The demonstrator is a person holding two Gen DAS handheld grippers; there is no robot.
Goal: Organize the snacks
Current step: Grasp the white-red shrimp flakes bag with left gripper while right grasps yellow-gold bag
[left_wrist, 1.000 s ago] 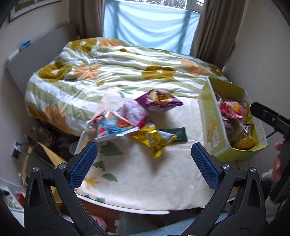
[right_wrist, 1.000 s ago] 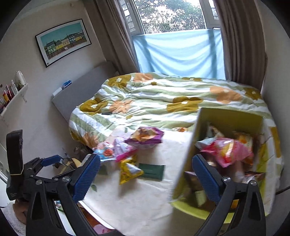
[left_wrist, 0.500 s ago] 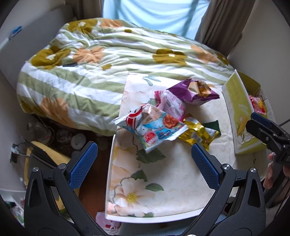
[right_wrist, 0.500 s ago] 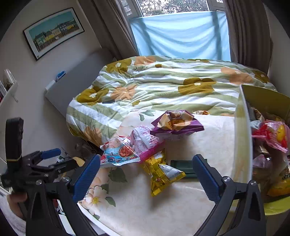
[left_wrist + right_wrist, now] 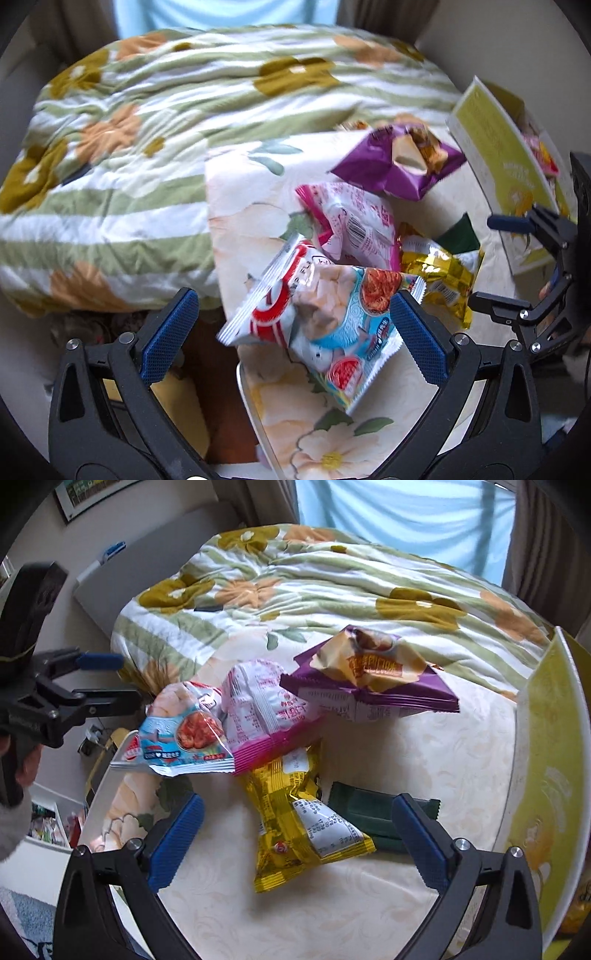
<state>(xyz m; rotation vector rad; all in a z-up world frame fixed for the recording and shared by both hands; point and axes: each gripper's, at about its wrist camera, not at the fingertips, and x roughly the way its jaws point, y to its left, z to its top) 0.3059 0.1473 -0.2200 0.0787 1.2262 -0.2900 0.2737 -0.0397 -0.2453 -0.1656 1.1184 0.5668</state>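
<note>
The blue-and-red snack packet [image 5: 325,314] lies at the near left corner of the table [image 5: 369,454], overhanging its edge and leaning on the pink packet [image 5: 354,225]. It looks light, puffy and slick, probably crushable, so the flat crimped seam seems the safest place to pinch. The left gripper [image 5: 291,332] frames it with jaws spread wide, holding nothing. The right gripper [image 5: 295,842] is equally wide and empty over the yellow packet [image 5: 299,823] and a dark green bar [image 5: 373,808]; a purple bag [image 5: 369,679] sits behind. The yellow-green box [image 5: 546,760] stands at the right. A glossy floral cloth covers the table, with a flowered quilt [image 5: 332,583] and curtained window beyond
</note>
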